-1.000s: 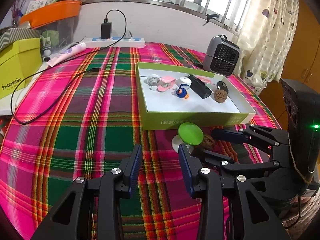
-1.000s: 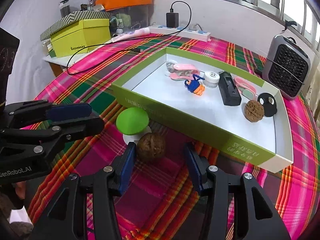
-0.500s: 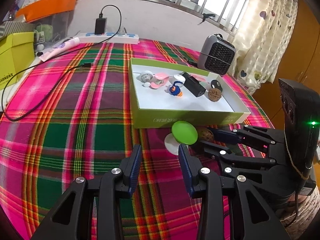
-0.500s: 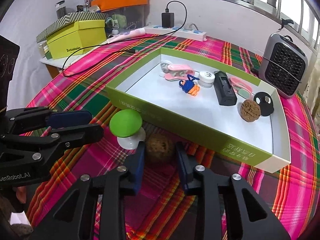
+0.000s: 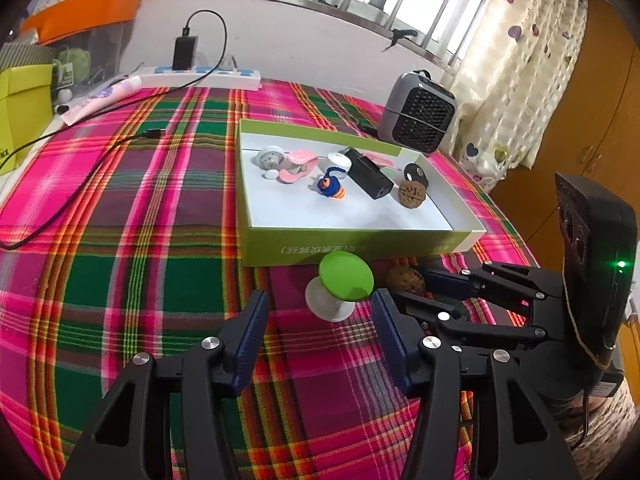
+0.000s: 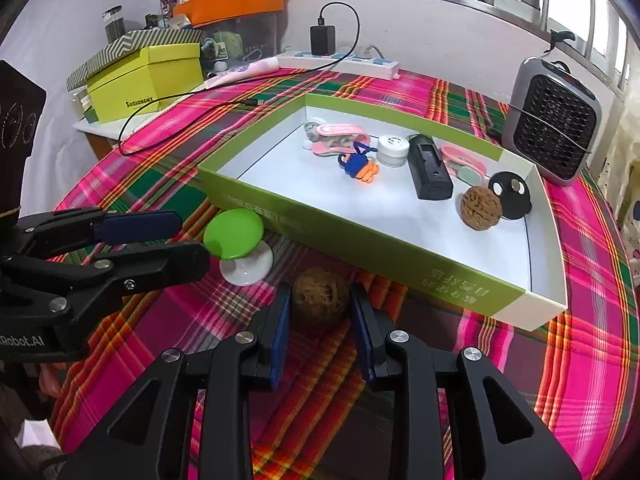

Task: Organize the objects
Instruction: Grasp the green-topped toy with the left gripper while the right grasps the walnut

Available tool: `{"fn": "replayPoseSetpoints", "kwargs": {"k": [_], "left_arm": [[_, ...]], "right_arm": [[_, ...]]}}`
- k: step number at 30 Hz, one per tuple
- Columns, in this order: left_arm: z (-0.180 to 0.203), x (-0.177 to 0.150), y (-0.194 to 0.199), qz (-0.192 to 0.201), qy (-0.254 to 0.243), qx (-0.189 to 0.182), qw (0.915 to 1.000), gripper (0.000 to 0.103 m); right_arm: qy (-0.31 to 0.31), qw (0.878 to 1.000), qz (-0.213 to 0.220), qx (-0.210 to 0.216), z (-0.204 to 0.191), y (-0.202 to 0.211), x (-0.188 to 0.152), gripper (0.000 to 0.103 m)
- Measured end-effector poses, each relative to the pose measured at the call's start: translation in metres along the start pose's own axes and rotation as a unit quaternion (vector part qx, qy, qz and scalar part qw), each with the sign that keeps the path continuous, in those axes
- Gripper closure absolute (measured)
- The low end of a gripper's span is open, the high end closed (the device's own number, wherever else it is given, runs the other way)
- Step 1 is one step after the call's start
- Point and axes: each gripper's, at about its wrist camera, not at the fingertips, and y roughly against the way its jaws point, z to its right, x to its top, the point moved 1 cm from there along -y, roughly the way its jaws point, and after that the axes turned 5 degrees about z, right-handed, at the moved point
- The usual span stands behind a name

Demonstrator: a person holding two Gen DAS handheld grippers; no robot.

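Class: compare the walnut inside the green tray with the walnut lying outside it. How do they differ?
The walnut in the tray rests free on the white floor of the green tray; the walnut outside lies on the plaid tablecloth, clamped by the right gripper. Both are brown, wrinkled and round.

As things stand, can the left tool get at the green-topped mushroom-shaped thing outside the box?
Probably yes. The left tool points at the green-topped thing, its jaws opening with nothing between them yet. Bare tablecloth lies before it. The right tool, shut on the walnut, sits close beside, which might crowd it.
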Motion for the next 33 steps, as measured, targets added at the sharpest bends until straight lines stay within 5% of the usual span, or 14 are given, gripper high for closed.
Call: {"fn": "replayPoseSetpoints", "kwargs": {"k": [33], "left_arm": [[0.01,0.012,-0.034,-0.016,-0.012,0.034,0.9992,0.05]], "right_arm": [[-0.008,1.0,0.001,-0.001,0.015,0.008,-0.008,0.073]]}}
